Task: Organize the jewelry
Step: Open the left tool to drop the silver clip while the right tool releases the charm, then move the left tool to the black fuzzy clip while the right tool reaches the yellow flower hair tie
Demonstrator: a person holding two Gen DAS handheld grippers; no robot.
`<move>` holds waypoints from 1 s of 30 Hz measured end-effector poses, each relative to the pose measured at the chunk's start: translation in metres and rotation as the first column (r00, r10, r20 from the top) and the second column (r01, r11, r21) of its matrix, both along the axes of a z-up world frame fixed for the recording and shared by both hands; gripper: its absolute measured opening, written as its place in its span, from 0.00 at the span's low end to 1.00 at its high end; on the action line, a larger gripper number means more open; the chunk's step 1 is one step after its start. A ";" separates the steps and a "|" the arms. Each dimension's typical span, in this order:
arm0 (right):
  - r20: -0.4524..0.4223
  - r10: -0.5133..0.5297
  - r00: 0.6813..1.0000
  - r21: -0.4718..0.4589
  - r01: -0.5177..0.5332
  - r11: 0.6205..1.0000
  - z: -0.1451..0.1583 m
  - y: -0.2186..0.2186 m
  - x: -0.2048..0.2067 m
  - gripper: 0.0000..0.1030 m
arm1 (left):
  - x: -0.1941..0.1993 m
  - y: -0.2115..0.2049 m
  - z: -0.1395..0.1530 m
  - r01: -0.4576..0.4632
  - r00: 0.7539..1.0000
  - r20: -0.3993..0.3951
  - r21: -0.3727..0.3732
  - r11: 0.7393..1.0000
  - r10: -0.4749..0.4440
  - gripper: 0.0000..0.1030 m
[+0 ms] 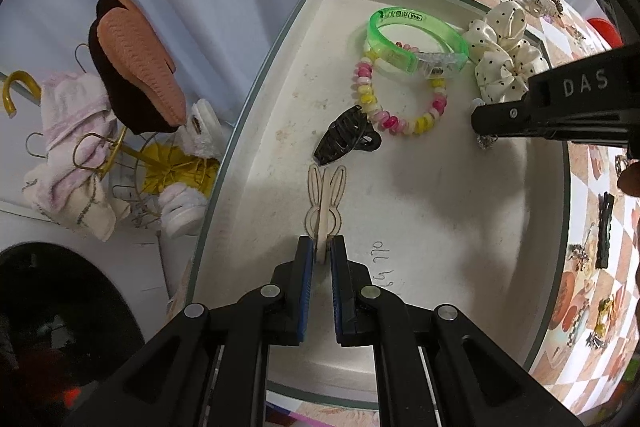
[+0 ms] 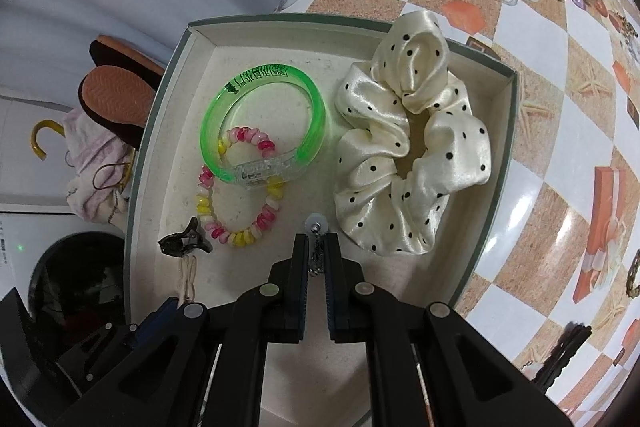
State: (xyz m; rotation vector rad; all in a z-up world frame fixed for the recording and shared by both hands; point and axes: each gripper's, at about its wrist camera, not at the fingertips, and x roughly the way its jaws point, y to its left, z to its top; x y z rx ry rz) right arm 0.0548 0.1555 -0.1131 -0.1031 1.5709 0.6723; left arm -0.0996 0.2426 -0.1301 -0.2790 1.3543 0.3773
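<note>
Rabbit clip [image 1: 325, 203] pinched in left hand-held gripper [image 1: 322, 255]; right hand-held gripper [image 2: 317, 255] clamps earring [image 2: 317, 243].

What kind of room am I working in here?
Likely a home, perhaps a laundry corner: a checkered vinyl tablecloth, slippers and towels on a gold rack, and what looks like a washing machine.

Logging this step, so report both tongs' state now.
Left tongs: shut on the wooden rabbit clip, over the tray.
Right tongs: shut on a small dangling earring.
</note>
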 end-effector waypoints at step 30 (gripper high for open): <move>0.019 -0.118 0.993 0.073 0.117 0.991 0.079 -0.099 -0.010 0.51 | 0.002 -0.029 0.037 0.068 0.997 -0.032 -0.001 0.998 -0.068 0.13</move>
